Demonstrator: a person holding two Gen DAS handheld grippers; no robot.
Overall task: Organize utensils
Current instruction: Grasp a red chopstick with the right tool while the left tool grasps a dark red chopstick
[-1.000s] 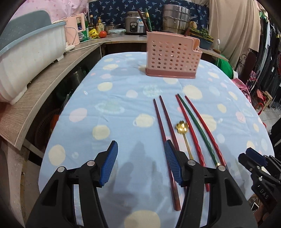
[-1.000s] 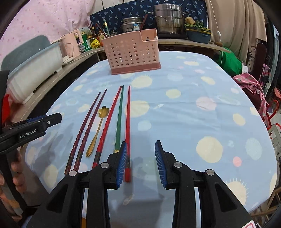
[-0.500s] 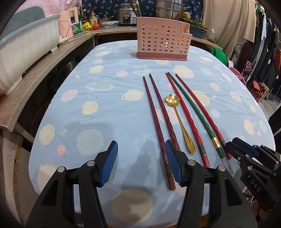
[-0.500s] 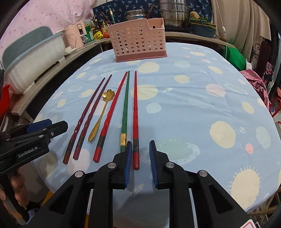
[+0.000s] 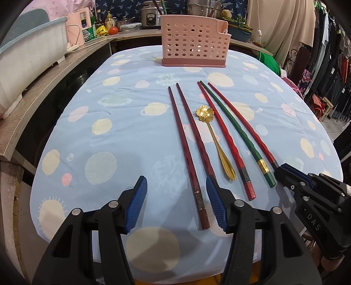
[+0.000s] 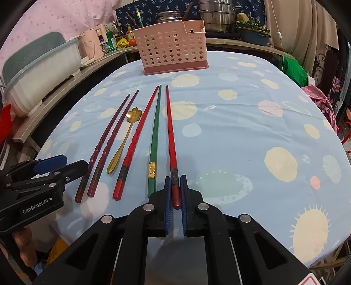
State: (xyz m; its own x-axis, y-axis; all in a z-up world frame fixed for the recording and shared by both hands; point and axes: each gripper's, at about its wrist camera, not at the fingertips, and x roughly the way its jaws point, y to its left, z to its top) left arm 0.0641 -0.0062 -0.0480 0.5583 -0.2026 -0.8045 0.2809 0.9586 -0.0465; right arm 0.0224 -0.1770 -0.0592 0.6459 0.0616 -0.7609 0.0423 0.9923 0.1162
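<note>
Red chopstick [image 6: 170, 131] lengthwise, tip toward pink basket [image 6: 173, 50]

- A blue tablecloth [image 5: 131, 122] printed with suns and planets covers the table.
- A white tub [image 5: 26, 59] with a blue rim sits on the wooden shelf [image 5: 43, 87] at 10 o'clock.
- A tomato [image 5: 113, 30], bottles [image 5: 107, 19] and a rice cooker [image 5: 150, 18] stand at 12 o'clock.
- A steel pot [image 6: 216, 15] stands at 12 o'clock.
- Clothes [image 5: 335, 65] hang at 2 o'clock.
</note>
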